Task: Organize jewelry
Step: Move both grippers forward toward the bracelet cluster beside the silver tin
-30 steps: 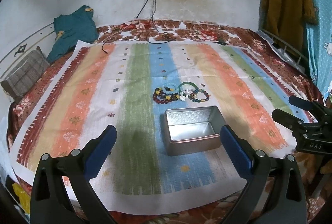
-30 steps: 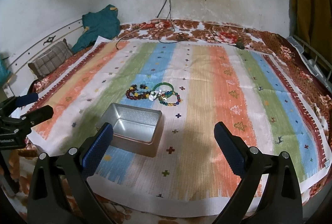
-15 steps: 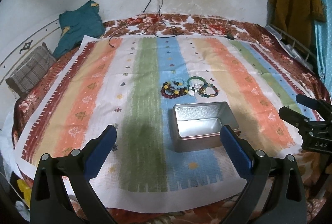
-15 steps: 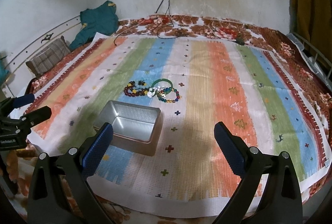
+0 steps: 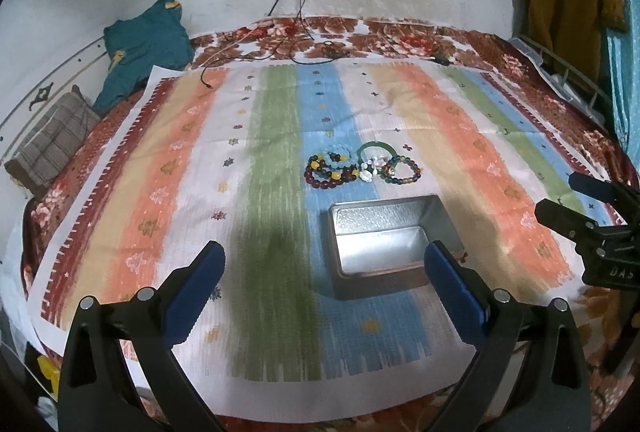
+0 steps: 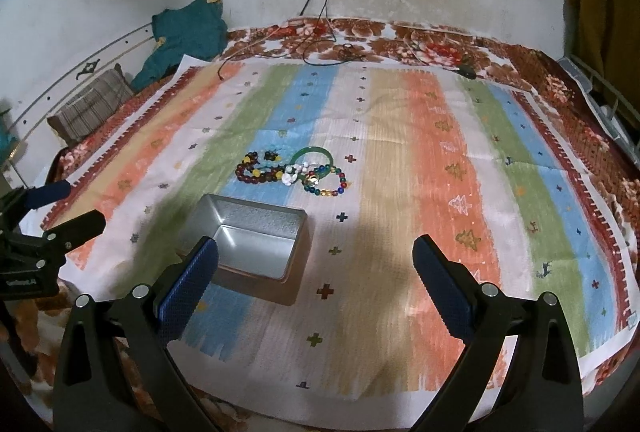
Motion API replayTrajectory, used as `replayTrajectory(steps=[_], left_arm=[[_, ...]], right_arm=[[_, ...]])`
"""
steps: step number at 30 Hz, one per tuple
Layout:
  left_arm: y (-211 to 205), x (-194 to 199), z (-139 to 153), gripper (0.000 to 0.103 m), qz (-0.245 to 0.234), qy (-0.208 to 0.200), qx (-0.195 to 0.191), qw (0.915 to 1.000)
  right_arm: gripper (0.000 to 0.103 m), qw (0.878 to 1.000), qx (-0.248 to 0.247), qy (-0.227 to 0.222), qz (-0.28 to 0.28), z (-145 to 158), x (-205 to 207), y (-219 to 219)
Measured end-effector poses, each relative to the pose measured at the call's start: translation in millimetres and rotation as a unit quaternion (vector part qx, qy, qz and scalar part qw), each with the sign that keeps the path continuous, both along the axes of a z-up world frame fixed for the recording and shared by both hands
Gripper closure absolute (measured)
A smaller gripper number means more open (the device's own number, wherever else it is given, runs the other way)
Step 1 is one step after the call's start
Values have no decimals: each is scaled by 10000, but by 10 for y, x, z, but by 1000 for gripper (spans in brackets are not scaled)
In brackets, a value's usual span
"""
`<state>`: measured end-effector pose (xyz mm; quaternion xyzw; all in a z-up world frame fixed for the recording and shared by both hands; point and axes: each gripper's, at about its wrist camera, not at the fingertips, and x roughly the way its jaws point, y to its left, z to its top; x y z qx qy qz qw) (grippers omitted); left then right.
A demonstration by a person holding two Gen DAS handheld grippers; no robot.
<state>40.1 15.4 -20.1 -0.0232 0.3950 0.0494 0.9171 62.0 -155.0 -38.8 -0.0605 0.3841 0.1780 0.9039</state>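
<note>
Left wrist view puts the bracelets (image 5: 362, 167) in a tangled heap on the striped cloth (image 5: 460, 135), just beyond the empty tin (image 5: 394, 238). Both the left gripper (image 5: 326, 282) and right gripper (image 6: 316, 274) hover spread wide, holding nothing. Snagged strands could drag neighbours along.

1. The left claw (image 5: 322, 274) is spread wide, its blue-padded fingers (image 5: 194, 290) far apart and gripping nothing.
2. The right claw (image 6: 314, 278) is likewise spread wide and holds nothing.
3. Each claw appears at the edge of the other's wrist view, side by side and well apart.
4. Both point forward and slightly down.
</note>
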Motion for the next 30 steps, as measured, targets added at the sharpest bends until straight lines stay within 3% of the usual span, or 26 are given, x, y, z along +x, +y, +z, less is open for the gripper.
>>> replayTrajectory(steps=[12, 21, 24, 30], left_arm=[[102, 417, 11, 6, 240, 146, -111, 9995], [224, 731, -22, 6, 433, 275, -254, 9984], [266, 838, -74, 6, 449, 418, -511, 9968], [261, 986, -116, 6, 432, 503, -581, 9961]], right_arm=[[4, 9998, -174, 3, 59, 14, 266, 121], [4, 9993, 1, 357, -54, -18, 577, 82], [4, 9991, -51, 414, -50, -43, 658, 109], [4, 9986, -158, 502, -75, -95, 802, 157]])
